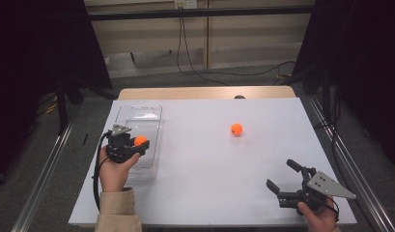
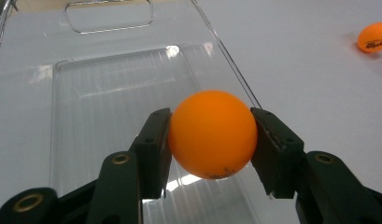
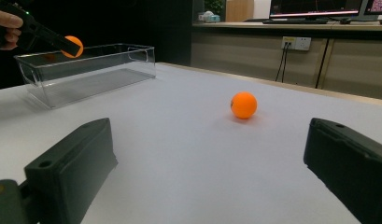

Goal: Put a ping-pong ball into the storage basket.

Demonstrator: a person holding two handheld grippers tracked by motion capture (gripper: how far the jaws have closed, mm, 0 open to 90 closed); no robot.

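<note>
We have the left gripper clamped on an orange ping-pong ball, one pad pressed to each side of it near its widest part, which keeps a smooth round thing like this from squirting out. We hold it above the clear plastic bin, over the near end on the side toward the table's middle, so that, as we judge it, letting go would drop the ball inside rather than on the table. The bin stands at the left side of the white table with its long side running away from us; it has a cut-out handle in its far wall and looks empty. Our right gripper rests low at the near right corner with its jaws spread wide and nothing between them, pointed toward a second orange ball that lies alone near the middle of the table, well apart from the bin; we take it to be placed ready for that one. The held ball is matte, evenly bright orange, with small dark print low on its front that is too small to read. The loose ball looks the same kind and carries print too.
</note>
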